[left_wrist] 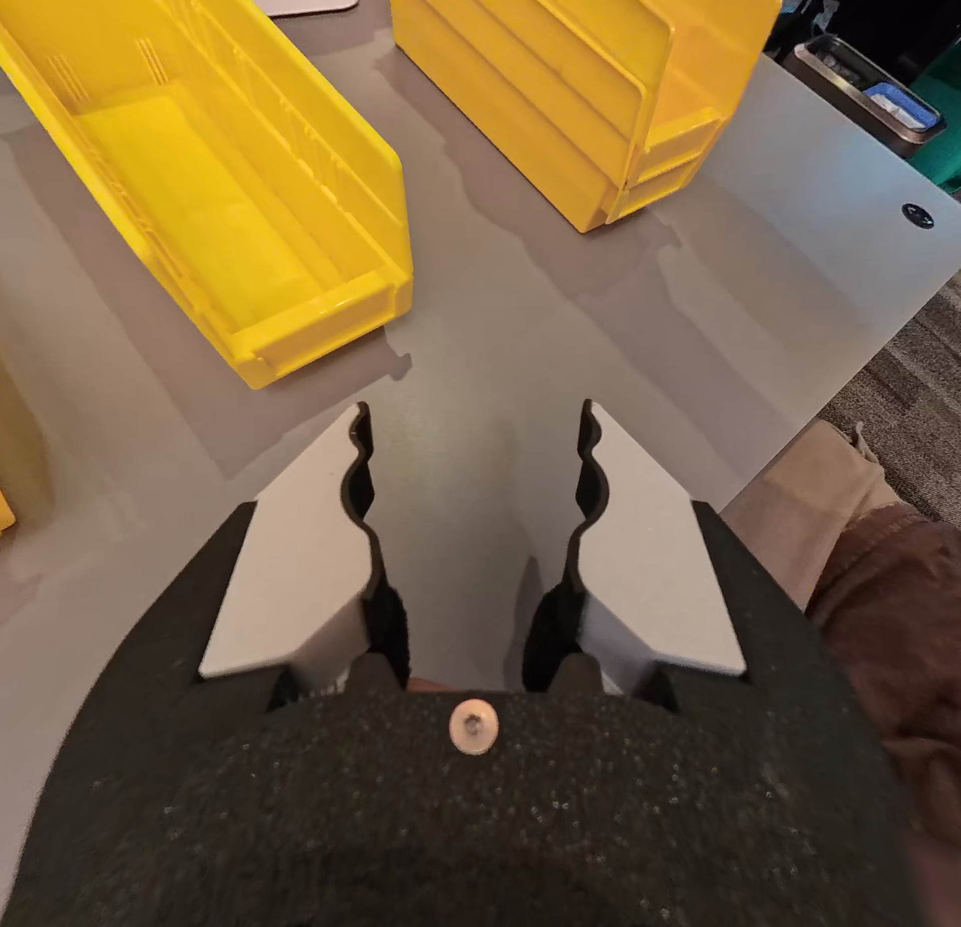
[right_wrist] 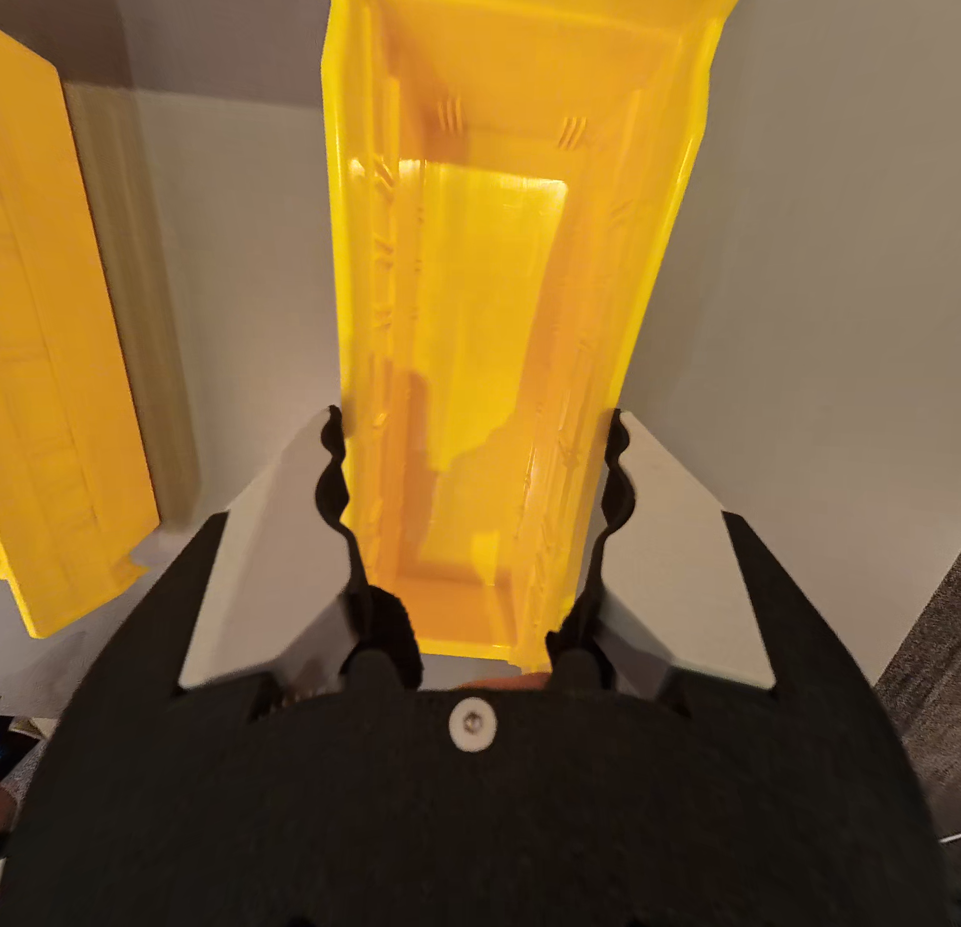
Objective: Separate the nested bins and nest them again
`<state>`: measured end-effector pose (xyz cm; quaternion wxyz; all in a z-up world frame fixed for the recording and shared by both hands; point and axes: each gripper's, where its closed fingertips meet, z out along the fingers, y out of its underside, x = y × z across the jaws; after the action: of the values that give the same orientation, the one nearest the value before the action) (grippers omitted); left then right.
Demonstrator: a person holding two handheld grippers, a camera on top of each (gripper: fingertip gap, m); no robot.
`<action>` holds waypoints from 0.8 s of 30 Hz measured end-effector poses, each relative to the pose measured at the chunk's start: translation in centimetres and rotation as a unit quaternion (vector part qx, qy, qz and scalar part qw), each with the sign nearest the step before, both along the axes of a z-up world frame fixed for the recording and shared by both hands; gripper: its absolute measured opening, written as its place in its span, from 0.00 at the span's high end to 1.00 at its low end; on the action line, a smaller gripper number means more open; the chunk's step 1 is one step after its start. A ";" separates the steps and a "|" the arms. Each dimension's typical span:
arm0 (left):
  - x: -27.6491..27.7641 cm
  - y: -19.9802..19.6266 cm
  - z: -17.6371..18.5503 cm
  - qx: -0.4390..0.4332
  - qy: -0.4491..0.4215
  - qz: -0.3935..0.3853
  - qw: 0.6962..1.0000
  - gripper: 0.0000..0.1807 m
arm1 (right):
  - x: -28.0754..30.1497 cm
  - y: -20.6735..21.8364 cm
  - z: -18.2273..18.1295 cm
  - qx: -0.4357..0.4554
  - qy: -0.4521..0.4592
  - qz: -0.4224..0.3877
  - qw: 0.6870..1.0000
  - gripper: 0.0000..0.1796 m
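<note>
Yellow plastic fills your right wrist view: the right gripper (right_wrist: pixel 476 418) straddles the near end of a long open bin (right_wrist: pixel 499 288), jaws spread to either side of its walls. The black pads sit just outside the side walls, close to touching, but motion blur keeps you from telling whether they bear on the plastic or merely bracket it. A second yellow bin (right_wrist: pixel 62 356) stands off to the left on the pale worktop (right_wrist: pixel 806 278).

Your left gripper (left_wrist: pixel 476 408) hangs over bare worktop (left_wrist: pixel 520 288) with its jaws apart and nothing between them. Ahead of it lie one single bin (left_wrist: pixel 218 174), mouth up, and a stack of nested bins (left_wrist: pixel 572 96) to the right, well apart from each other. A person's sleeve (left_wrist: pixel 884 616) shows at the right edge, and a dark tray (left_wrist: pixel 873 91) sits beyond the worktop's far corner.

Judging by the loose bins, separating looks under way or done, and the step in hand is likely placing or taking the bin under your right gripper. To do it well, grip across the side walls near the rim where the plastic is stiffest, keep the bin level, and line its long axis up with the receiving bin before lowering. Thin walls may flex, so close gently. Bring the idle left gripper in to steady the lower bin.
</note>
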<state>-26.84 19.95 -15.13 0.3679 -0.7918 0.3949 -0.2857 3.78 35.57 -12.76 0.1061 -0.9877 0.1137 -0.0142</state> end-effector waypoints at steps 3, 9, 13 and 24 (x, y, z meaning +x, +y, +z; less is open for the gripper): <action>0.0 -0.2 -0.2 0.003 0.007 -0.003 1.000 0.57 | -0.3 0.1 0.0 -0.007 0.000 0.011 1.000 0.45; -0.3 -0.3 -0.3 0.004 0.013 -0.002 1.000 0.58 | -0.4 0.1 0.1 -0.012 -0.022 0.015 1.000 0.38; -0.4 -0.3 -0.3 0.004 0.015 0.000 1.000 0.58 | -0.6 0.1 0.3 -0.023 -0.029 0.025 0.999 0.43; -0.2 -0.7 -0.9 0.006 0.030 -0.008 1.000 0.59 | -0.9 -0.2 1.3 -0.031 -0.023 0.031 0.999 0.51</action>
<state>-27.08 19.28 -15.99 0.3581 -0.7945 0.4140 -0.2629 2.89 35.34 -11.47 0.0782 -0.9931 0.0798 -0.0367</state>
